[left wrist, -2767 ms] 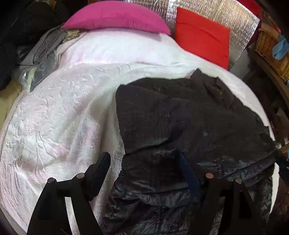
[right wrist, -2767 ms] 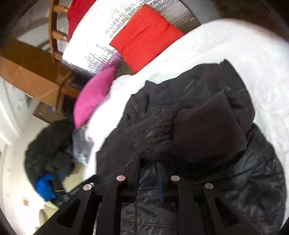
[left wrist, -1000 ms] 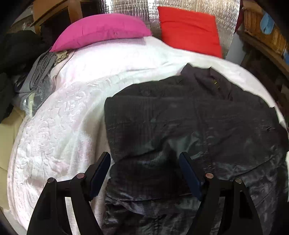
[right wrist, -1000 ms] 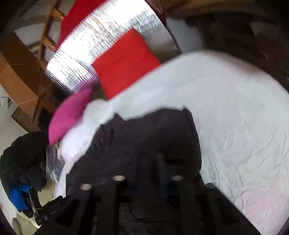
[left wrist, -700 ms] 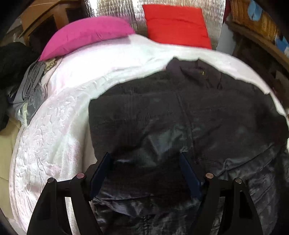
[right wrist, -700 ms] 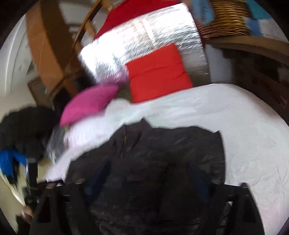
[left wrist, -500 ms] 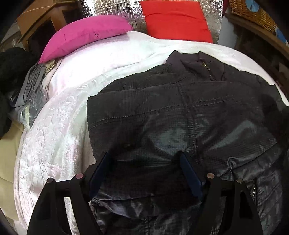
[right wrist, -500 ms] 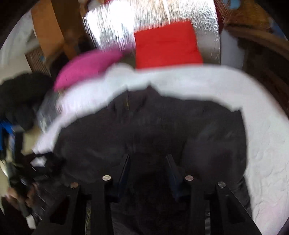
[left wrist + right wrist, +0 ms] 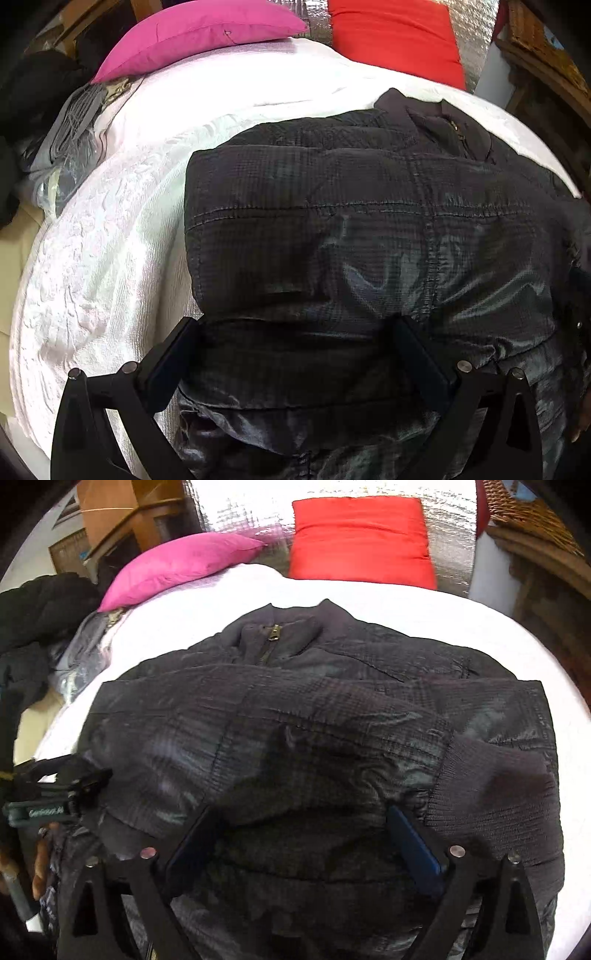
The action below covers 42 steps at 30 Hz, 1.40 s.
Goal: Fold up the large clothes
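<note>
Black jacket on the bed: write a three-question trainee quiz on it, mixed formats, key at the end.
1. True or false: the black jacket lies on the white bedspread with its collar toward the pillows.
2. Which pillow sits directly behind the collar zipper in the right wrist view? A. pink pillow B. red pillow C. neither; it falls between them
3. Fill in: the ribbed ______ rests beside the right tool.

Key: 1 true; 2 C; 3 cuff. Both tools, including the left tool, are opening, pinching nothing.

black jacket [image 9: 314,716] lies on the white bed [image 9: 424,605], sleeves folded in; right gripper [image 9: 306,834] opening above its hem.
</note>
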Motion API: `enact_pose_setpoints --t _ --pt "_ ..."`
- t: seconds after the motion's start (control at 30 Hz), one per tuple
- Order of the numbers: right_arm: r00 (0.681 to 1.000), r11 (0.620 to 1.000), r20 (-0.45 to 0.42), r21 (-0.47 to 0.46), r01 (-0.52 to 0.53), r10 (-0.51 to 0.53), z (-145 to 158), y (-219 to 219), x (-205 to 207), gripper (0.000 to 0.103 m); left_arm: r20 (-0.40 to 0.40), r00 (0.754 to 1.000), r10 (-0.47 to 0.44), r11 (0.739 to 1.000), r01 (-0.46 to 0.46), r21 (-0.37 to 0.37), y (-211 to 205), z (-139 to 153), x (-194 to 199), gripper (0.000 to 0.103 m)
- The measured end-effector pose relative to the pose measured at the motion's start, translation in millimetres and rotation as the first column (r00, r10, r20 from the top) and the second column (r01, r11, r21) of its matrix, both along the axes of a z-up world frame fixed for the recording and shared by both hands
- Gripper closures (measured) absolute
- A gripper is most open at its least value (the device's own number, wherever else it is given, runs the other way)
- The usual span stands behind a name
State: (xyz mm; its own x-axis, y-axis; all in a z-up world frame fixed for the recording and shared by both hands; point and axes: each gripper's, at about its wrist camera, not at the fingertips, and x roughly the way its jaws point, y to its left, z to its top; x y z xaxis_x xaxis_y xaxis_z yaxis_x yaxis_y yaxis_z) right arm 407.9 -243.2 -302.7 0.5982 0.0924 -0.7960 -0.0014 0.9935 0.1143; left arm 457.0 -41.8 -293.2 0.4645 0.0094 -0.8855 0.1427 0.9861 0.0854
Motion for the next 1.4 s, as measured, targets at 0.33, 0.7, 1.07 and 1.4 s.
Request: enact_pose_setpoints --t 0.33,0.7,1.07,1.4 --pt "1.000 1.000 0.012 -0.009 0.015 -0.015 24 -5 -4 0.015 0.088 0.996 -0.027 0.993 0.017 0.118 -12 27 -2 0.000" --pt "0.988 0.981 -0.018 0.121 0.152 -0.151 30 -81 -23 0.034 0.074 0.996 0.039 0.989 -0.049 0.138 2 23 4 0.000" --pt "0.990 0.990 0.029 -0.036 0.138 -0.137 20 -55 -25 0.038 0.053 0.999 -0.003 0.989 -0.005 0.146 -18 19 2 0.000" --pt "0.995 0.863 -0.053 0.495 0.103 -0.088 36 -102 -90 0.038 0.025 0.994 -0.103 0.994 0.104 -0.045 -22 38 -28 0.000"
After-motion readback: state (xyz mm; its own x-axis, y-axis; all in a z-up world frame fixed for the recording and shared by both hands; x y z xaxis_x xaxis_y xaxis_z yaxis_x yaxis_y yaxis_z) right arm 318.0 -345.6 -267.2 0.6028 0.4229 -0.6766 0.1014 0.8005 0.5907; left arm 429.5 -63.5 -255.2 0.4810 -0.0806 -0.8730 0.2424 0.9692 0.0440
